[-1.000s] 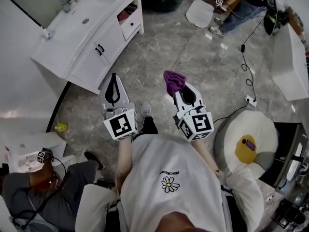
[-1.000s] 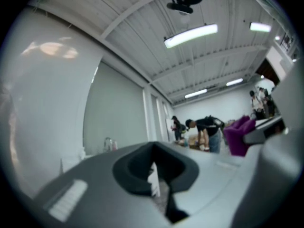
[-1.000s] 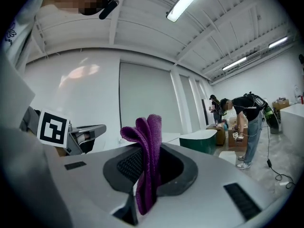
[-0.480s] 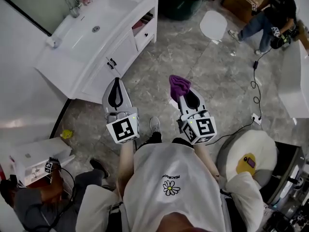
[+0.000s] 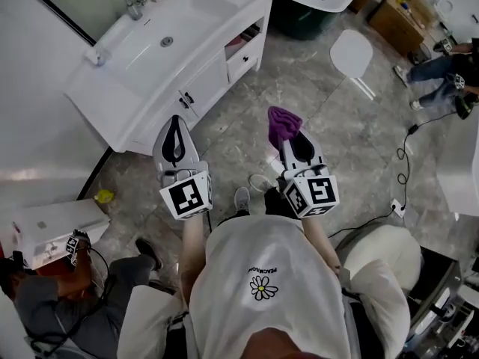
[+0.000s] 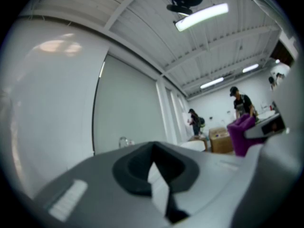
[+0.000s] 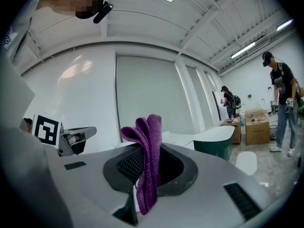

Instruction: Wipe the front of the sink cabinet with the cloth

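Note:
The white sink cabinet (image 5: 196, 81) stands at the upper left of the head view, its doors with dark handles facing me and a basin and tap on top. My left gripper (image 5: 173, 121) hovers over the floor just short of the cabinet front, shut and empty; its own view shows the jaws (image 6: 153, 151) closed. My right gripper (image 5: 285, 134) is held further right, shut on a purple cloth (image 5: 282, 123) that sticks up folded from its jaws. In the right gripper view the cloth (image 7: 149, 132) hangs through the closed tips (image 7: 144, 175).
A seated person (image 5: 52, 305) and a white box (image 5: 52, 230) are at the lower left, with a small yellow thing (image 5: 103, 196) by the cabinet's corner. A white round lid (image 5: 352, 51), a green tub (image 5: 299, 17), a floor cable (image 5: 408, 148) and other people lie to the right.
I have stepped closer: the cabinet has slid down and right in the head view, nearer both grippers. The cloth stays clamped in the right gripper; the left stays shut.

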A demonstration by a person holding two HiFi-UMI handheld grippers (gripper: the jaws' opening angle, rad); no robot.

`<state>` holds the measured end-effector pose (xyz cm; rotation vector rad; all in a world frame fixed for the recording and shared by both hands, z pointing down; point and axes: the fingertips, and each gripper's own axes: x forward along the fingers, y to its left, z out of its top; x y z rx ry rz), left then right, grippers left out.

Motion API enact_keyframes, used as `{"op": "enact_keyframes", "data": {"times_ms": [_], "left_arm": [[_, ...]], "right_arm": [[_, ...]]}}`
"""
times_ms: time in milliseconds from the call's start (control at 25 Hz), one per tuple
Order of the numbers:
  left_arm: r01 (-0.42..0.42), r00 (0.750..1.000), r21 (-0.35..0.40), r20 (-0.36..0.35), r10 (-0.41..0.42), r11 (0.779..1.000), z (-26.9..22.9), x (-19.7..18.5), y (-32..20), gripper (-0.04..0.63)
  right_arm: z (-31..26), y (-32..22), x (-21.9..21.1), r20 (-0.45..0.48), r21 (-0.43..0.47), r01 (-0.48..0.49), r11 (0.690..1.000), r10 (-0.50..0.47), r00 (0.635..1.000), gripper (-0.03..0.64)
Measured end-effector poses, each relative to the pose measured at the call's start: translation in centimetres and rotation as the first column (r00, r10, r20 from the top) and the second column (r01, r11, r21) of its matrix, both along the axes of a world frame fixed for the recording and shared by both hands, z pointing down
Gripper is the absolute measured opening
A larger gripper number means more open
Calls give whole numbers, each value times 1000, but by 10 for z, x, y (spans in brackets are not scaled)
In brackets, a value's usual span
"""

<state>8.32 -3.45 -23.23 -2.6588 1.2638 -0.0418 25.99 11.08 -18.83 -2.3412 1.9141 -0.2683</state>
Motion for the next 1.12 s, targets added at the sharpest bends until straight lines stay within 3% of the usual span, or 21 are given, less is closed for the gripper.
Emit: {"op": "enact_keyframes", "data": {"times_ms": [240, 480, 880, 1120], "left_arm": [[119, 993, 23, -21, -119, 993, -17, -2, -9, 5], [232, 972, 37, -36, -231, 972, -29, -16, -4, 5], [452, 892, 26, -30, -451, 892, -28, -80, 7, 5], [524, 852, 8, -27, -524, 852, -21, -105, 13, 5]], "right_arm": [[-25, -36, 9, -61, 50, 138, 989, -135, 989, 55], [-44, -70, 1, -128, 84, 271, 959, -259, 957, 55], [-42, -108, -43, -140, 90, 460, 883, -446, 884, 55], [-39, -116, -70, -143, 83, 541, 837, -528, 837, 55]]}}
